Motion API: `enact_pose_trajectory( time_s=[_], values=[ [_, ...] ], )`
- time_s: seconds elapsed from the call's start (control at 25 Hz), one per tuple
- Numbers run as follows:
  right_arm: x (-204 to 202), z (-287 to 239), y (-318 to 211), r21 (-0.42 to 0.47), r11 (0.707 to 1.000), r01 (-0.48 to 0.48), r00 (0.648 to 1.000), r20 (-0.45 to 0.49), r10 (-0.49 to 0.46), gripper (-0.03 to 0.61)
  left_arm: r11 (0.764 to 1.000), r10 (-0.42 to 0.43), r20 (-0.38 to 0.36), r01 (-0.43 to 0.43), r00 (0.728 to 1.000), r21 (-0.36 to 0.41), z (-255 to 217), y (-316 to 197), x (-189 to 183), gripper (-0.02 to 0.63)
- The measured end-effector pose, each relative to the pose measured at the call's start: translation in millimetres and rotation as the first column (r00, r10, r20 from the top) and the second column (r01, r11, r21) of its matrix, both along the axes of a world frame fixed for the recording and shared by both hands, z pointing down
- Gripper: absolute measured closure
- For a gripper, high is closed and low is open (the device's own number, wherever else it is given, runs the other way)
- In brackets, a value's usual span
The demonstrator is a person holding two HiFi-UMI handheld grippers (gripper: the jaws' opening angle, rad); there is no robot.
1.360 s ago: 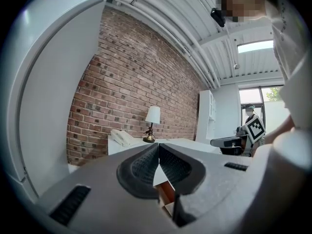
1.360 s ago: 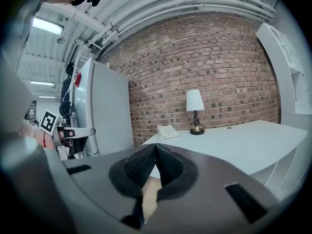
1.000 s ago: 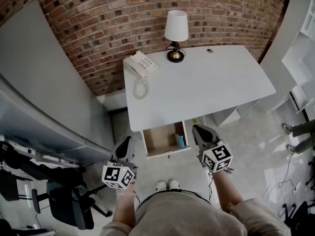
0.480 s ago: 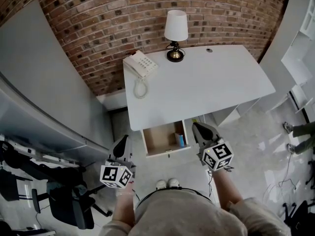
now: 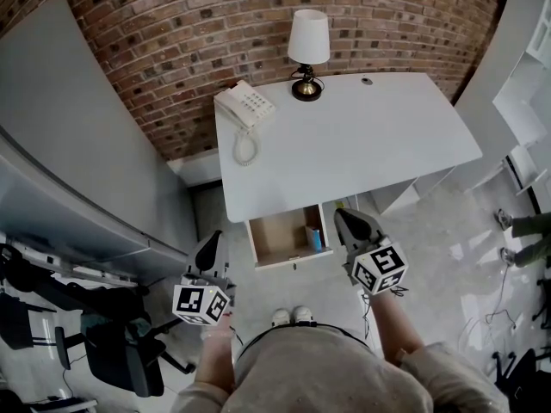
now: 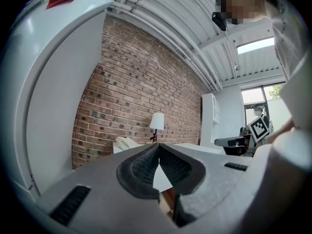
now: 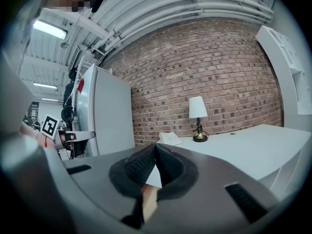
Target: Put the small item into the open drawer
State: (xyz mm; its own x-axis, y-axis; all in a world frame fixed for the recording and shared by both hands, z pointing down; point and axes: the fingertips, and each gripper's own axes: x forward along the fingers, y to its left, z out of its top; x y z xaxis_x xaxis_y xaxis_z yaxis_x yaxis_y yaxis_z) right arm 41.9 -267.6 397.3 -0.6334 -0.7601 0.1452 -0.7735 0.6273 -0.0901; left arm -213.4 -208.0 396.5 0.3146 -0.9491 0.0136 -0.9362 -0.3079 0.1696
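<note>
Under the white desk (image 5: 362, 144) the wooden drawer (image 5: 275, 237) stands pulled open. A small blue item (image 5: 313, 238) lies inside it against the right wall. My right gripper (image 5: 342, 218) hovers just right of the drawer's front corner. Its jaws are shut and empty, as the right gripper view (image 7: 156, 146) shows. My left gripper (image 5: 211, 241) hangs left of the drawer, well apart from it. Its ribbed pads meet with nothing between them in the left gripper view (image 6: 158, 146). Both grippers point toward the brick wall.
A white telephone (image 5: 244, 106) and a table lamp (image 5: 307, 50) stand at the desk's back edge. A grey cabinet (image 5: 77, 162) rises on the left, with a black office chair (image 5: 112, 351) below it. My shoes (image 5: 291, 317) stand before the drawer. Another person's legs (image 5: 525, 231) show far right.
The left gripper has drifted slightly left and away from the drawer. The right gripper has kept its place beside the drawer. Both jaws stay shut.
</note>
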Motion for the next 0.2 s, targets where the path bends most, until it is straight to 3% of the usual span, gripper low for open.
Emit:
enact_pose_trajectory(
  time_s=[0.2],
  values=[
    [0.5,2.1,-2.1,-0.004,1.0,-0.001,1.0,0.002,0.001,0.574,1.0,0.003,0.001,-0.003,1.0,-0.004,1.1,-2.4,0.9,0.607]
  ],
)
